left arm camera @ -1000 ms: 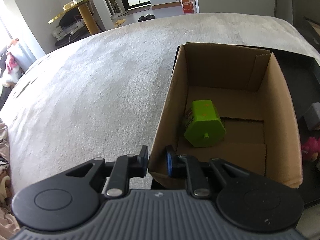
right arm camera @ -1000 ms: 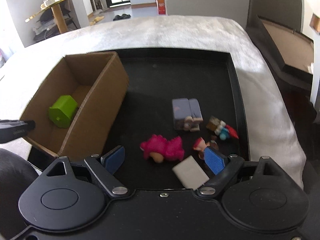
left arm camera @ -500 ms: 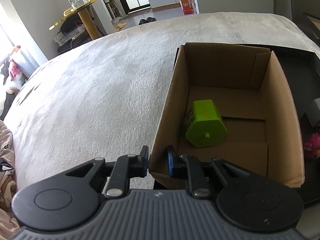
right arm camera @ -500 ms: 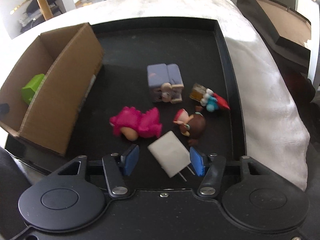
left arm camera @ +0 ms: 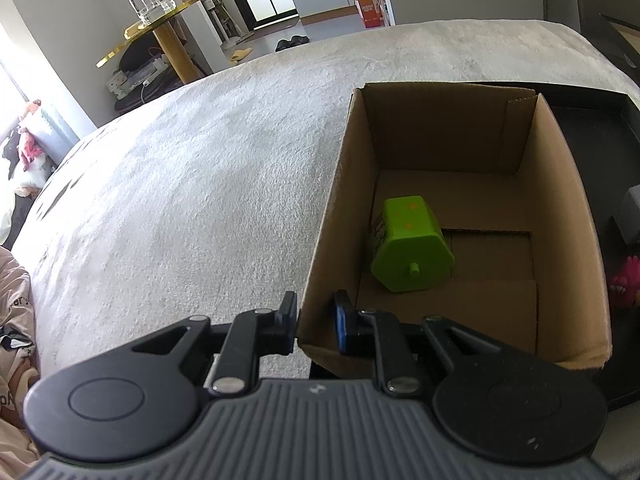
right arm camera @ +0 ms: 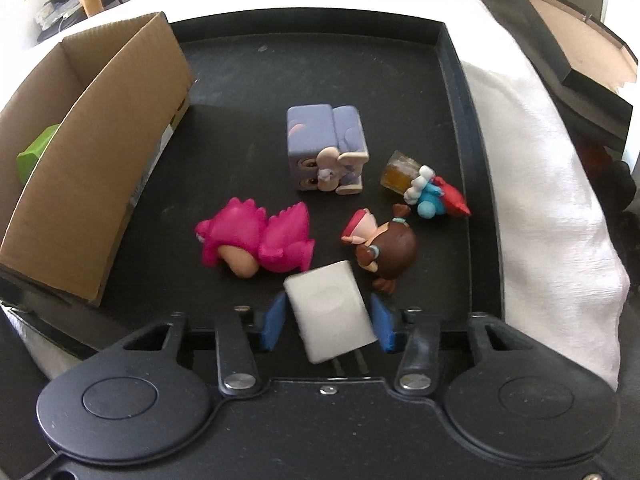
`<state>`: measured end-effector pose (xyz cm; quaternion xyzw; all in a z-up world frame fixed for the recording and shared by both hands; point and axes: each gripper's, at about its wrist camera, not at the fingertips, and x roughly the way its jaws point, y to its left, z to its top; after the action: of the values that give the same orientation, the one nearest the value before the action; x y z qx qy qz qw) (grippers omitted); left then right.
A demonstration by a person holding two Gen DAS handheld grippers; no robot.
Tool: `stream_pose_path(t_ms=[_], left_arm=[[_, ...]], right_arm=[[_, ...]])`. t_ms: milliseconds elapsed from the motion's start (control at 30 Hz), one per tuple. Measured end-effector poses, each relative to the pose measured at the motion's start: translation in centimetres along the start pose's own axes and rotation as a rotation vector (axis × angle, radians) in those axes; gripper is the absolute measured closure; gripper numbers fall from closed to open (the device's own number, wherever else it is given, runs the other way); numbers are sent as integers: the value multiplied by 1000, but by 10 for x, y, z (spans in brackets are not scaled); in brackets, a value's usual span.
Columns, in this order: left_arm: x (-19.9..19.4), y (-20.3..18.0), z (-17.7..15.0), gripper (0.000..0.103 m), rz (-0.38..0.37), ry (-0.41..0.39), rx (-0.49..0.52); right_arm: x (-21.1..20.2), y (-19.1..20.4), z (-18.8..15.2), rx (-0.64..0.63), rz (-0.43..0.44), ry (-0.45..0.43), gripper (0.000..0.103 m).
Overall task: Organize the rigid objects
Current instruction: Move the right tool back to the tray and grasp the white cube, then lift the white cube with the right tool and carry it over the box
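White fleecy cover spreads under a black tray (right arm camera: 452, 64), where our cardboard box (left arm camera: 560, 184) stands at the left end with a green block (left arm camera: 408, 252) lying inside. Our left gripper (left arm camera: 316, 316) has its jaws clamped on the box's near left corner, one finger outside the wall, one inside. Our right gripper (right arm camera: 330, 320) has jaws apart around a white charger (right arm camera: 330, 314), pads not quite touching. Just beyond lie a pink dinosaur toy (right arm camera: 256, 240), a brown-haired figurine (right arm camera: 384, 248), a purple cube toy (right arm camera: 324, 148) and a small blue-and-red figure (right arm camera: 434, 196).
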<state>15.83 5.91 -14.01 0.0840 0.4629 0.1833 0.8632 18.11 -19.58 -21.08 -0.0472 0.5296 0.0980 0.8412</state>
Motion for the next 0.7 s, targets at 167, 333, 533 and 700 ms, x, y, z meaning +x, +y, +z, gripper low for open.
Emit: stream_pose_path(t_ms=[167, 333, 533, 700], left_arm=[[0, 0, 0, 85, 0, 2, -2], [0, 0, 0, 85, 0, 2, -2], [0, 0, 0, 85, 0, 4, -4], [0, 2, 0, 85, -5, 4, -13]], right_arm=[[-3, 1, -4, 4, 20, 14, 66], [-3, 3, -5, -9, 17, 19, 66], [2, 8, 0, -44, 4, 9, 66], [-1, 10, 3, -68, -2, 11, 66]])
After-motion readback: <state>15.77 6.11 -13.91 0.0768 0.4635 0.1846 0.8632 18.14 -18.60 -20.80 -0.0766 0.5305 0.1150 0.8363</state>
